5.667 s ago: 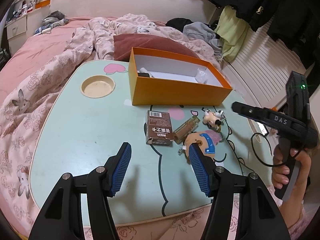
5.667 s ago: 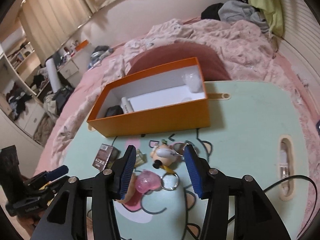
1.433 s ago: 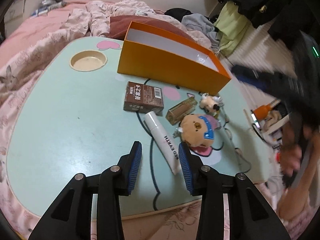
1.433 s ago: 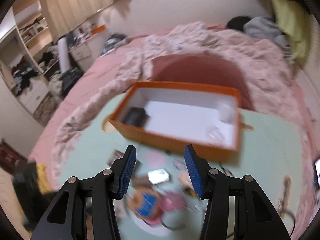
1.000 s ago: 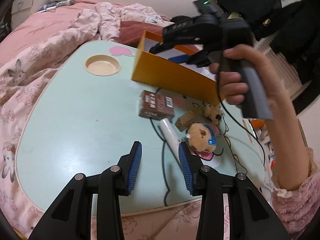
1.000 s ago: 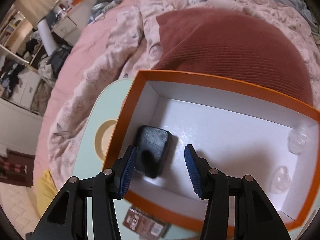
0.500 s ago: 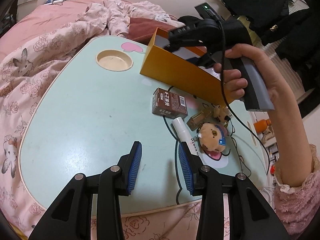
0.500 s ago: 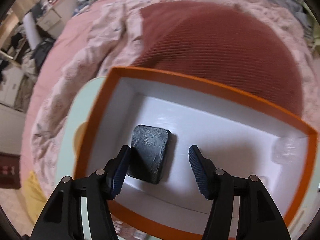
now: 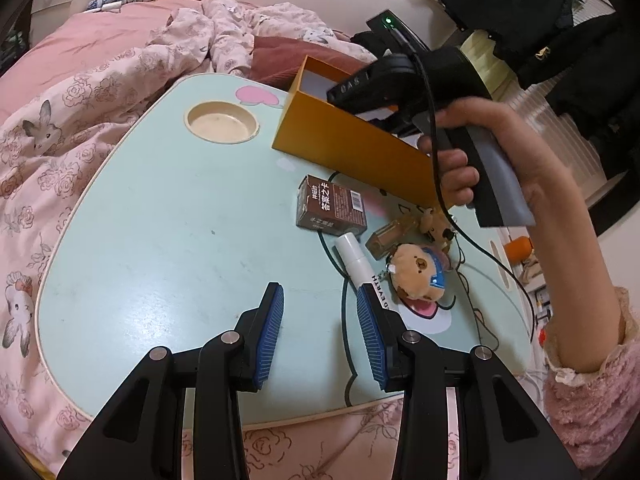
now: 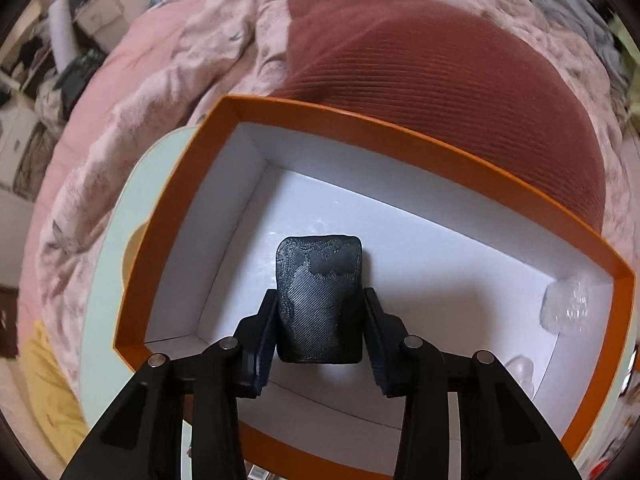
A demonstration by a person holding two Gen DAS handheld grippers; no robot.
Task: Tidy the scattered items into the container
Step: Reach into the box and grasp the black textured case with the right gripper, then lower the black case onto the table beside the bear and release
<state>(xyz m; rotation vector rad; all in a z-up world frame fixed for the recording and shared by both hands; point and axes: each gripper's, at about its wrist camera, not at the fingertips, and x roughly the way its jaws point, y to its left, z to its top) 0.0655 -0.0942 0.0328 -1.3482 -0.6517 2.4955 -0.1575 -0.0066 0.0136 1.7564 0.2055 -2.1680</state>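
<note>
Inside the orange cardboard box with white lining [image 10: 404, 152], the right gripper [image 10: 319, 336] has its jaws closed to either side of a black textured rectangular pad [image 10: 320, 300] lying on the box floor. The left gripper [image 9: 320, 334] hovers over the pale green desk [image 9: 160, 240], jaws parted and empty, a white cylindrical tube [image 9: 360, 266] just ahead of its right jaw.

Soft indoor light, fisheye-warped edges, rt view's periphery blurred.

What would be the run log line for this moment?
right gripper: around black case inside orange box | left gripper: open, empty, above table
</note>
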